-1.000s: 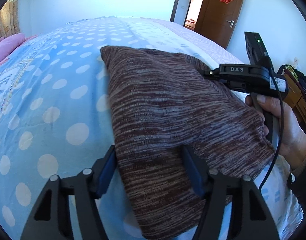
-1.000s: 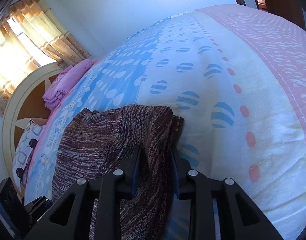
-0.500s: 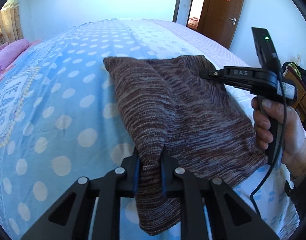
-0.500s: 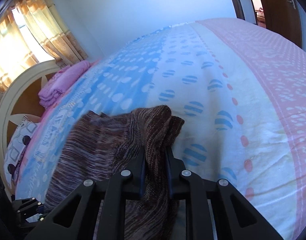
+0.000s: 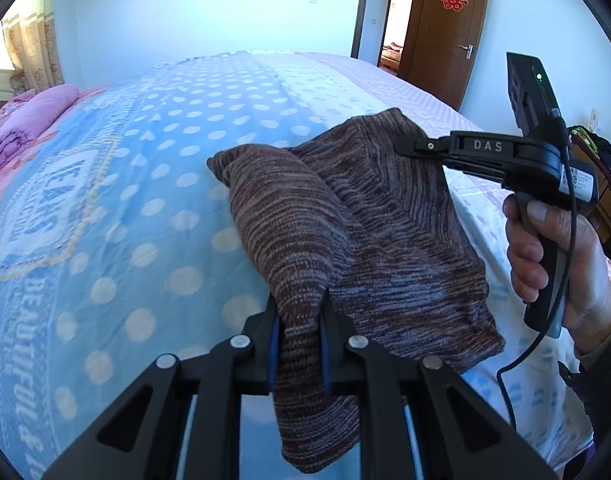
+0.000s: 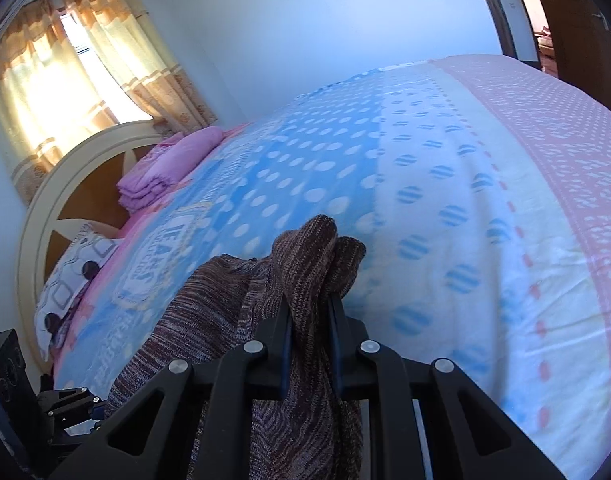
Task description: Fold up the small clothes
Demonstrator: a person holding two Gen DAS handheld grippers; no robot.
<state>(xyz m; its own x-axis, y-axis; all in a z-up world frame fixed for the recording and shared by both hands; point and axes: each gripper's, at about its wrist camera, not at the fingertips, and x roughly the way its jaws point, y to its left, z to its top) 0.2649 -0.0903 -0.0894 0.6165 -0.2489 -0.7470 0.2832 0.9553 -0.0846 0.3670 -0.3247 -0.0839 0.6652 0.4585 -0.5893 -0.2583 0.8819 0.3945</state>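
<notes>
- The brown knit garment (image 5: 345, 216) lies on the bed (image 5: 145, 200), partly raised at two gripped points; the rest of it drapes on the bedspread.
- The left hand-held gripper (image 5: 298, 336) is closed on a bunched fold at the garment's near edge; cloth fills the gap between its blue pads.
- The right hand-held gripper (image 6: 311, 336) is closed on another bunched portion of the garment; a tuft of knit stands above its fingers. In the left wrist view its black body reaches the garment's far right corner.
- Step in hand, as judged: both corners are gripped and raised, ready to be carried across into a fold.
- Recommended practice: keep both grippers level and evenly tensioned so the edge between them remains straight.
- Carry the lifted edge across to meet the opposite edge, lower it flat, then release.
- Risk: the thick, loose knit may sag or slip if the two grippers separate too far.
- Surface: a soft bedspread with blue polka dots, a cream band and a pink band; slightly wrinkled.
- Room: a folded pink quilt (image 6: 165, 168) at the headboard (image 6: 45, 216), a curtained window (image 6: 65, 72), and a brown door (image 5: 445, 32) bearing a red emblem.
</notes>
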